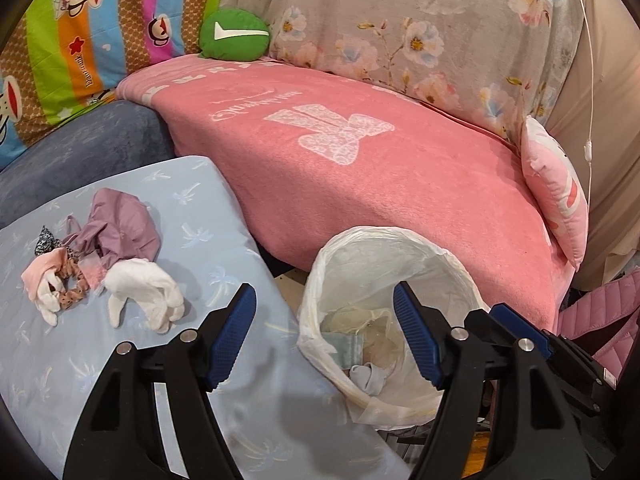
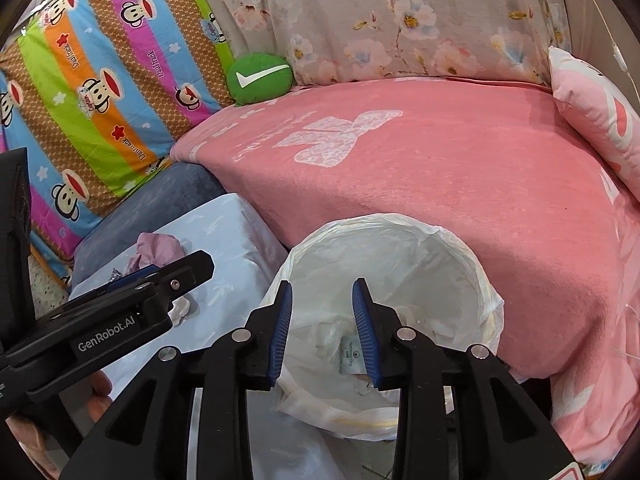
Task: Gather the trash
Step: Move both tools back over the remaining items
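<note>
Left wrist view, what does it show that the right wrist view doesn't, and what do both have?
Only the left wrist view shows the whole pile on the light blue cushion: white glove, pink glove, purple cloth, and a pink backpack at right.

Only the right wrist view shows the left gripper from the side, hiding most of that pile, and a labelled packet in the bin.

Both share the lined trash bin, pink blanket, green check-mark cushion, and open, empty jaws on each view's own gripper, including the right gripper.
</note>
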Available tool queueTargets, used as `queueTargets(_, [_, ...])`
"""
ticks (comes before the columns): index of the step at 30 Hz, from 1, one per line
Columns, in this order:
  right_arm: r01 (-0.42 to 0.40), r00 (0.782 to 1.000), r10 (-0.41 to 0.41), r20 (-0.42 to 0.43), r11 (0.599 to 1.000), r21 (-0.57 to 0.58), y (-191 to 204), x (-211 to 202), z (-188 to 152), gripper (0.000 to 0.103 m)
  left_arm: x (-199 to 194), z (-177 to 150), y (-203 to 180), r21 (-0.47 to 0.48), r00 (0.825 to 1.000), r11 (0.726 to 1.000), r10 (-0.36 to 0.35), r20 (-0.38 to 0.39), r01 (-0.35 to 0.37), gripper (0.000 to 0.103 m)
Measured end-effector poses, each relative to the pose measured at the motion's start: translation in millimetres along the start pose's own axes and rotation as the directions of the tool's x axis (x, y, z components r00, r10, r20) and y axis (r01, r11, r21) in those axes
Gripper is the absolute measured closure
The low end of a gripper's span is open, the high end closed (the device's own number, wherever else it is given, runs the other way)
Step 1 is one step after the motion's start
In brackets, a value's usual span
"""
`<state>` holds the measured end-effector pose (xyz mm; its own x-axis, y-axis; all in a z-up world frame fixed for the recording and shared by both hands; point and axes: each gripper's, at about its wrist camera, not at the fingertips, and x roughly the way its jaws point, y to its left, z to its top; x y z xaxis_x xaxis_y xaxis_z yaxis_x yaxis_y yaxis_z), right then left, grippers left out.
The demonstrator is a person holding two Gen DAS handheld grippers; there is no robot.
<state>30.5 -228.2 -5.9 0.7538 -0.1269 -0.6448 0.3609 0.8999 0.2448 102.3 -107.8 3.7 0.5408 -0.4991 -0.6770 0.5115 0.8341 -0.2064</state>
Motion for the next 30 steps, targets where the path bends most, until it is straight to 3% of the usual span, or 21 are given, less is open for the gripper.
queueTargets(16, [-0.066,0.997,0.062,-0.048,0.994,-0.083,60.6,17.5,-9.4,0.061,-9.9,-13.9,64.7,-0.081,0.992,0.988,0.13,0.003,-0.129,0.035])
queueTargets(30, [-0.139,0.985,0.122,-0.122,0.979,-0.148,127.1,45.7,-25.6,0.061,-24.6,-37.4,154.0,-0.198,0.972,0.952,0.233,-0.033,-0.235,0.028])
